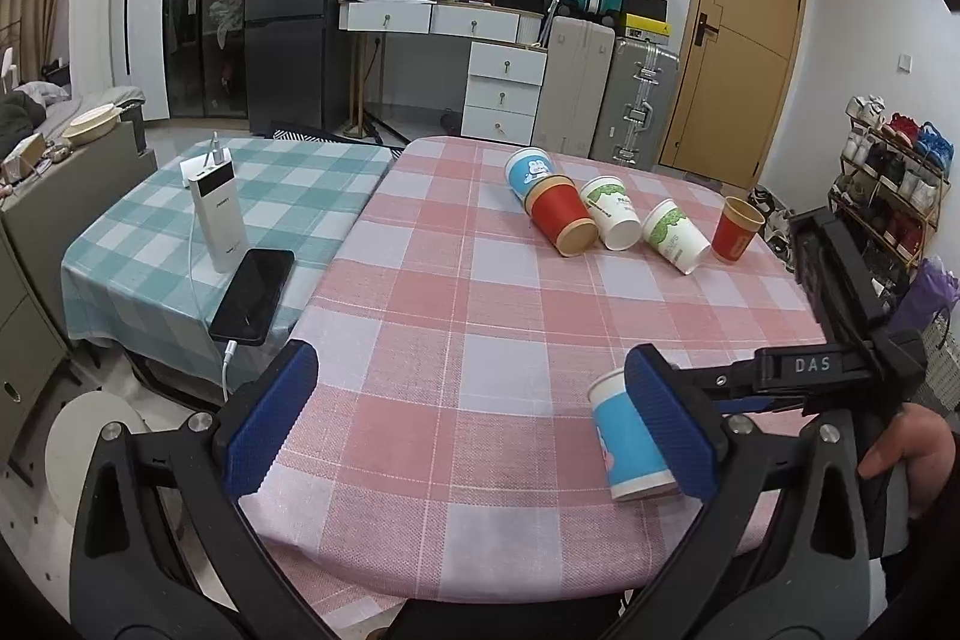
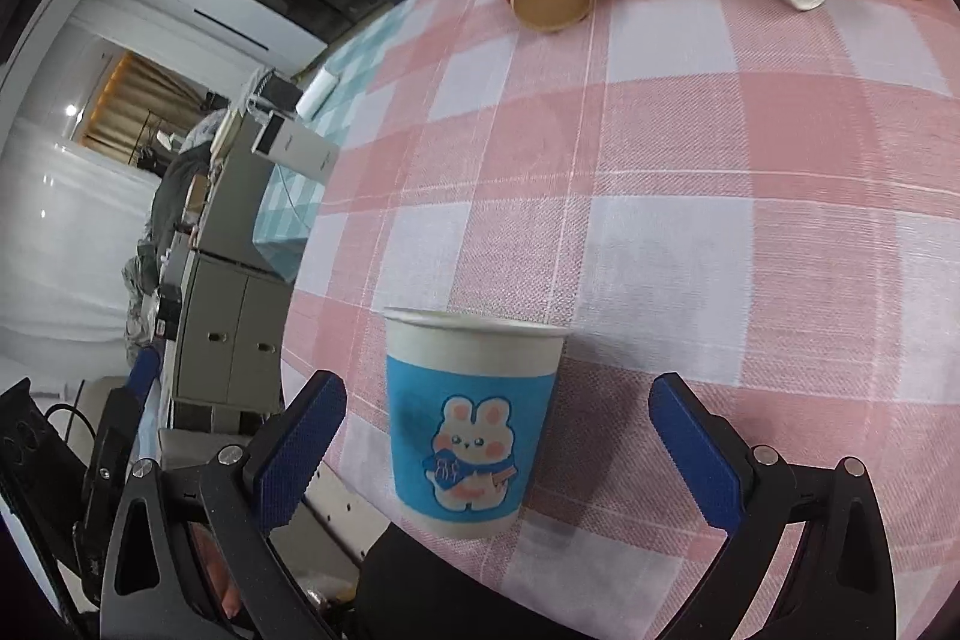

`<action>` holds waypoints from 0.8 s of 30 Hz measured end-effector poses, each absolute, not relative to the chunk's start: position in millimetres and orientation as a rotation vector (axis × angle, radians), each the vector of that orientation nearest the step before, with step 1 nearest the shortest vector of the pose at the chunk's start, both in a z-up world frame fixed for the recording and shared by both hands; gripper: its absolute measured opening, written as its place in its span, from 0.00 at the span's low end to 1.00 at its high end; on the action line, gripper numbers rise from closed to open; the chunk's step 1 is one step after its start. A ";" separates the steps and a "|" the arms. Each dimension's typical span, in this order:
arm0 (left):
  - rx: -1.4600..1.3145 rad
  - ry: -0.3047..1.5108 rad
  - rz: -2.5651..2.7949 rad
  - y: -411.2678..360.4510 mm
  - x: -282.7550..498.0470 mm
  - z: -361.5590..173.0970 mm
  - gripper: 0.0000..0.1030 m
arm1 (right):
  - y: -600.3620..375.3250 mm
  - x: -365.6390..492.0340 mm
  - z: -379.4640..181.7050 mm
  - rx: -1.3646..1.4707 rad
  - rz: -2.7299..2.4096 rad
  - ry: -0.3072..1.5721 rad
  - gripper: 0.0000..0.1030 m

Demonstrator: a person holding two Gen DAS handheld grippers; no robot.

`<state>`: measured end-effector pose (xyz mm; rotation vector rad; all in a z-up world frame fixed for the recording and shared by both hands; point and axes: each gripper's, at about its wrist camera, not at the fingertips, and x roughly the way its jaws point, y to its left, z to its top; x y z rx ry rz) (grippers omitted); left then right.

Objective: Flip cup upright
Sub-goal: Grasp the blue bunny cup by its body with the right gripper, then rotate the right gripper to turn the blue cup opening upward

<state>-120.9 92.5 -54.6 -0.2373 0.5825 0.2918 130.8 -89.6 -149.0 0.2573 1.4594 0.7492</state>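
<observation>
Looking along my right claw, I see the blue bunny cup standing upright on the pink checked worktop, mouth up, between my two blue pads; both pads are spread wide and stand apart from the cup's sides, so this claw is open and grips nothing. In the left wrist view the same cup sits near the worktop's front right corner, partly hidden behind my left claw's right-hand finger, and my right claw's black frame comes in from the right beside it. My left claw is open as well, its pads far apart over bare cloth near the front edge, holding nothing. At the far side of the worktop lies a cluster of other cups: a blue-and-white cup on its side with a red cup lying against it, then two green-printed white cups on their sides with their mouths toward me. A second red cup at the right end looks upright with its mouth up, though it is small and tilted by the lens, so I cannot be sure. On the green checked table to the left rest a white power bank and a black phone, side by side and touching or nearly so.
</observation>
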 end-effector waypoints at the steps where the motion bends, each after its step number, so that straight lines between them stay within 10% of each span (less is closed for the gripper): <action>1: -0.247 0.585 0.291 95.0 -119.8 -56.2 0.99 | -84.5 132.9 -149.3 0.243 0.752 1.473 1.00; 11: -0.281 0.633 0.279 108.0 -105.1 -77.3 0.99 | -46.3 144.3 -155.8 0.028 0.735 1.497 0.97; 15: -0.293 0.619 0.283 112.0 -104.8 -78.5 0.99 | -44.2 143.5 -161.7 0.037 0.751 1.517 0.72; 24: -0.297 0.628 0.270 111.6 -98.9 -75.1 0.99 | -67.1 132.9 -138.9 0.135 0.776 1.397 0.67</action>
